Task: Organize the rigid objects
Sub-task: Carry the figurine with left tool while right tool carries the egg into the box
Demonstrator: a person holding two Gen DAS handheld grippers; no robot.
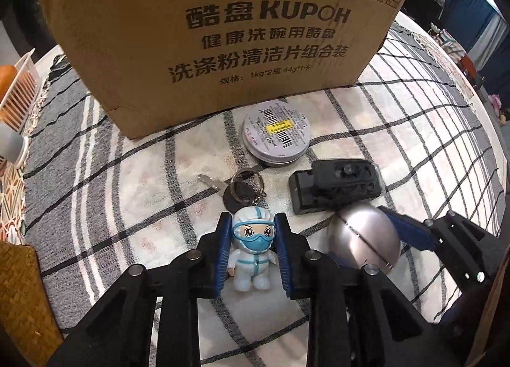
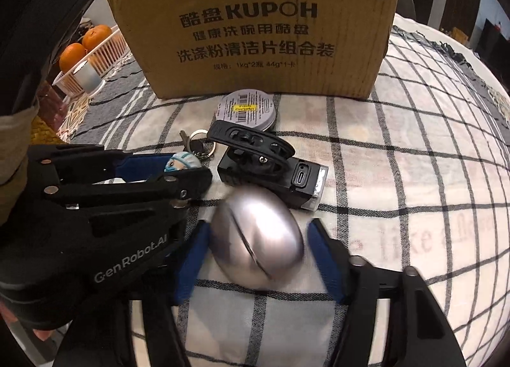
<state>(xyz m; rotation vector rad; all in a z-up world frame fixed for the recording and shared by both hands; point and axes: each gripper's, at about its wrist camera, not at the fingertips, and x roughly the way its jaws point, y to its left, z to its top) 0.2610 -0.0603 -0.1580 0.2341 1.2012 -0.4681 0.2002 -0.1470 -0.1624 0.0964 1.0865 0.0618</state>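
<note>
A white and blue doll keychain (image 1: 252,247) lies on the checked cloth with its ring and key (image 1: 237,190) toward the box. My left gripper (image 1: 252,226) has its blue pads against both sides of the doll; it also shows in the right wrist view (image 2: 178,166). A silver metal egg (image 2: 256,241) lies between the spread fingers of my right gripper (image 2: 258,233), which is open, with gaps on both sides. The egg also shows in the left wrist view (image 1: 363,236). A round tin (image 1: 275,132) and a black clip device (image 1: 336,185) lie in front of the cardboard box (image 1: 223,32).
The table is round with a checked cloth (image 2: 398,175). A pink basket with oranges (image 2: 89,45) and a white cup (image 2: 86,75) stand at the left. A woven mat (image 1: 22,287) lies at the near left edge.
</note>
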